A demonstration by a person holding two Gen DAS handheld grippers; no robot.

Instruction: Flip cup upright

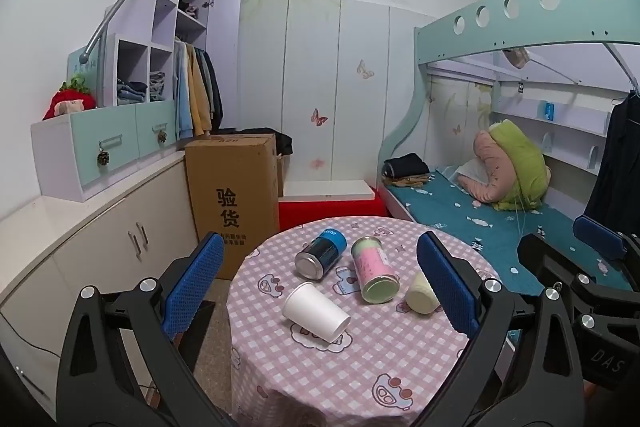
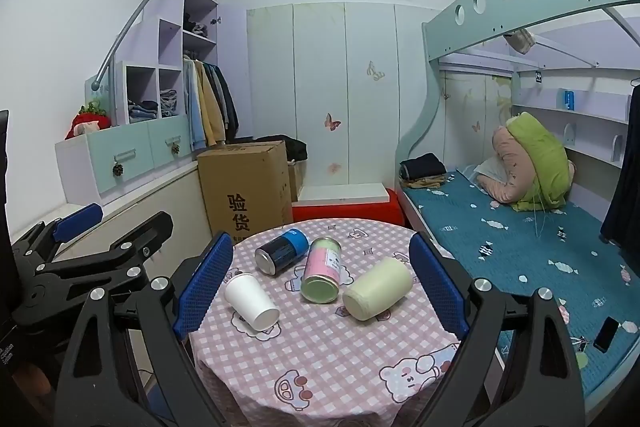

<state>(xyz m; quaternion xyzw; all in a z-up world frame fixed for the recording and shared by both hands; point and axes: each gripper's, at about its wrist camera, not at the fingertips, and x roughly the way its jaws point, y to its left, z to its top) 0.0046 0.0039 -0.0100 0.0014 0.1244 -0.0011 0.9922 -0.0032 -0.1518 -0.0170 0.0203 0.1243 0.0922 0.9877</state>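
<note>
A pink-and-white checked cloth covers the tabletop (image 2: 320, 355), matt and printed with cartoon figures. The white cup (image 2: 251, 301) looks like matt paper. The dark blue can (image 2: 282, 251) shows a shiny metal end, as does the pink-and-green can (image 2: 322, 269). The cream cup (image 2: 378, 289) is smooth and dull. Each tool (image 1: 320, 287) has textured blue pads (image 1: 444, 283) on glossy black plastic arms with metal screws.

On the tabletop (image 2: 320, 367) lie four containers: one white paper cup (image 2: 252, 301), one cream cup (image 2: 378, 293), one blue-capped can (image 2: 282, 251) and one pink-and-green can (image 2: 322, 269).
</note>
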